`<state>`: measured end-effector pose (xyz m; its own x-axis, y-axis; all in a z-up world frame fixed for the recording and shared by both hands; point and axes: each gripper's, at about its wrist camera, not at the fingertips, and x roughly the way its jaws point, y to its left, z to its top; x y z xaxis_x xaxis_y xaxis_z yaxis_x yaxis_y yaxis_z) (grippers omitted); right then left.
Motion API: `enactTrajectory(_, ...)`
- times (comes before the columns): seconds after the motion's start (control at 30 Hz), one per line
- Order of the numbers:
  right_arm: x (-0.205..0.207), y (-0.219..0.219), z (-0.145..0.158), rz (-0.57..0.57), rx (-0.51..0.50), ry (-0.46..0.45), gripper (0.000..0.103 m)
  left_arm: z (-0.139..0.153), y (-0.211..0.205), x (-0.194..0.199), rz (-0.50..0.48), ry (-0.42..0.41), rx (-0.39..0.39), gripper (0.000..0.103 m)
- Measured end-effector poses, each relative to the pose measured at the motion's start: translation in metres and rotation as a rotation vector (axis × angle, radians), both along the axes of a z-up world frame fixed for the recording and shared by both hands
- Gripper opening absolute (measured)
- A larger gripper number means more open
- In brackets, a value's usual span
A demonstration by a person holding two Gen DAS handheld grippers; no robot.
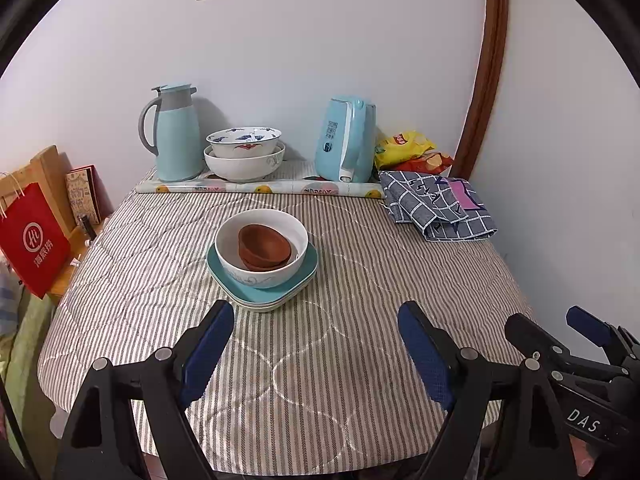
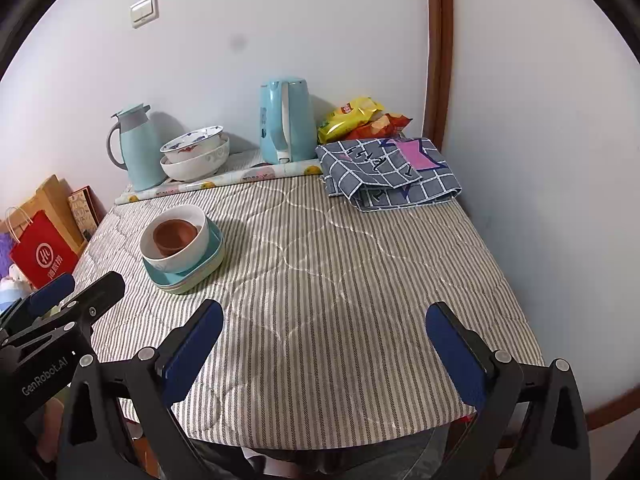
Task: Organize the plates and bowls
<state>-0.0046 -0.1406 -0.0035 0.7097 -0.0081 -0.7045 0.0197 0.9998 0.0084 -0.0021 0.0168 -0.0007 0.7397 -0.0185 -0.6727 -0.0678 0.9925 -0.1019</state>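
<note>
On the striped table cloth (image 1: 328, 344) stands one stack: teal square plates (image 1: 262, 294) (image 2: 188, 276), a white bowl (image 1: 262, 254) (image 2: 176, 244) on them, and small brown bowls (image 1: 265, 246) (image 2: 175, 234) nested inside it. At the back, a blue-patterned bowl (image 1: 244, 142) (image 2: 192, 144) sits in a larger white bowl (image 1: 244, 164) (image 2: 196, 164). My left gripper (image 1: 316, 322) hangs open just in front of the stack, nothing between its fingers. To its right, my right gripper (image 2: 324, 320) is open over bare cloth, empty; its finger (image 1: 588, 326) shows in the left wrist view.
Along the back wall stand a pale blue thermos jug (image 1: 176, 136), a blue electric kettle (image 1: 346, 140) and snack bags (image 1: 408, 148). A folded checked cloth (image 1: 438, 204) lies at the back right. A red paper bag (image 1: 32, 240) stands off the table's left edge.
</note>
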Motion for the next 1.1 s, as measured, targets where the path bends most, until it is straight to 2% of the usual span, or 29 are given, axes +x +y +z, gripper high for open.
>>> enactTrajectory(1.1,-0.0025,0.0017,0.0031,0.009,-0.006,-0.005,0.1,0.0007,0.0024,0.0019,0.004,0.003,-0.011,0.083)
